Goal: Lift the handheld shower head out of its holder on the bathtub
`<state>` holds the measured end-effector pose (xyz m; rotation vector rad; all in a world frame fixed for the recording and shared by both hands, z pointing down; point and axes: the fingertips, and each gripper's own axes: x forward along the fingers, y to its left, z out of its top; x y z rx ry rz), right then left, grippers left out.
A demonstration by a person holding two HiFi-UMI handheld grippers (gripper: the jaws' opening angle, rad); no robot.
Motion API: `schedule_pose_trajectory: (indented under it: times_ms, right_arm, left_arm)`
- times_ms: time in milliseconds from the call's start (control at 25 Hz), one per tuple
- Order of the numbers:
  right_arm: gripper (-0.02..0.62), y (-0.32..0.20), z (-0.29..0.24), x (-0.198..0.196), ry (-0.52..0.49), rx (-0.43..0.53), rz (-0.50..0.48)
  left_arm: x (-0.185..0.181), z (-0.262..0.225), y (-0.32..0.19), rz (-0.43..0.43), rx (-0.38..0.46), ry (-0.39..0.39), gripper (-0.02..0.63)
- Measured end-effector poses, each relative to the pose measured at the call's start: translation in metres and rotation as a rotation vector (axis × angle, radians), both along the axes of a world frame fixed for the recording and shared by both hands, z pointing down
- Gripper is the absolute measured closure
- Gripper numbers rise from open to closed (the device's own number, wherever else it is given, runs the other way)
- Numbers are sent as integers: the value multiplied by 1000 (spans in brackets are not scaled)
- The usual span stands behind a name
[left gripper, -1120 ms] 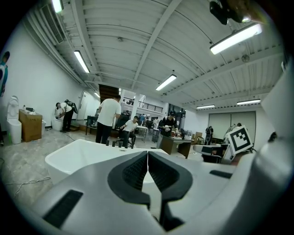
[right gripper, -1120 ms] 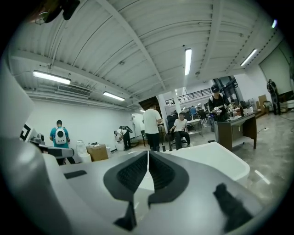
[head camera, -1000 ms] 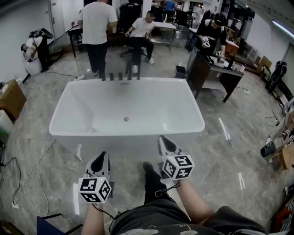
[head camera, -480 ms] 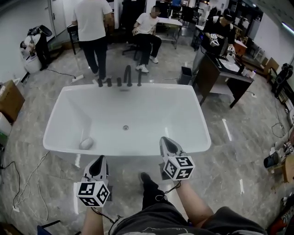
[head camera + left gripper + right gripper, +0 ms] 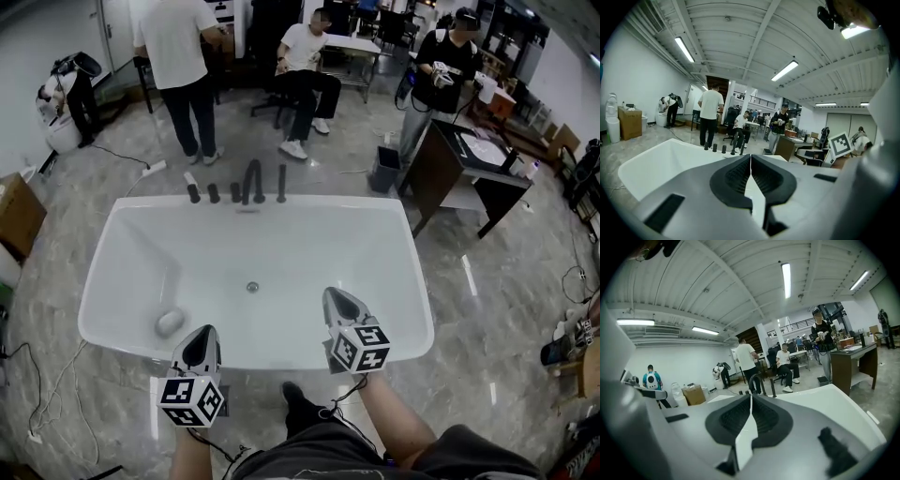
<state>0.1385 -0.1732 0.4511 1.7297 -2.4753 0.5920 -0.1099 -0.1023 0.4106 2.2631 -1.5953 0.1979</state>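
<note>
A white bathtub (image 5: 412,309) fills the middle of the head view. On its far rim stands a row of black fittings (image 5: 236,190): short knobs, a curved spout (image 5: 251,180) and a slim upright rod (image 5: 281,183) that looks like the handheld shower head in its holder. My left gripper (image 5: 200,345) and right gripper (image 5: 339,302) hover at the near rim, both shut and empty, far from the fittings. The left gripper view shows the fittings (image 5: 723,149) beyond the shut jaws. In the right gripper view the spout (image 5: 754,380) stands ahead.
A pale rounded object (image 5: 170,322) lies inside the tub at its near left. People stand and sit behind the tub (image 5: 178,66). A dark desk (image 5: 469,169) is at the right, a cardboard box (image 5: 19,211) at the left. Cables run over the floor.
The person has stepped up to the tub. Both grippers have moved forward together and now reach its near rim. Their jaws stayed shut.
</note>
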Motion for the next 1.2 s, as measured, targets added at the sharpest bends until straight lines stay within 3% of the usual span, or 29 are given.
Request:
schedule_pose_trajectory:
  times_ms: [320, 800, 1000, 1200]
  right_arm:
    - [568, -82, 7, 7, 16, -22, -15]
    - [568, -87, 17, -35, 7, -52, 105]
    - [566, -96, 20, -41, 32, -44, 117]
    - [568, -139, 36, -31, 21, -51, 107]
  left_arm:
    - [14, 1, -79, 9, -4, 7, 591]
    - [-20, 1, -120, 140, 14, 15, 591]
    - [-32, 7, -132, 140, 2, 35, 591]
    - [-26, 21, -159, 135, -14, 28, 591]
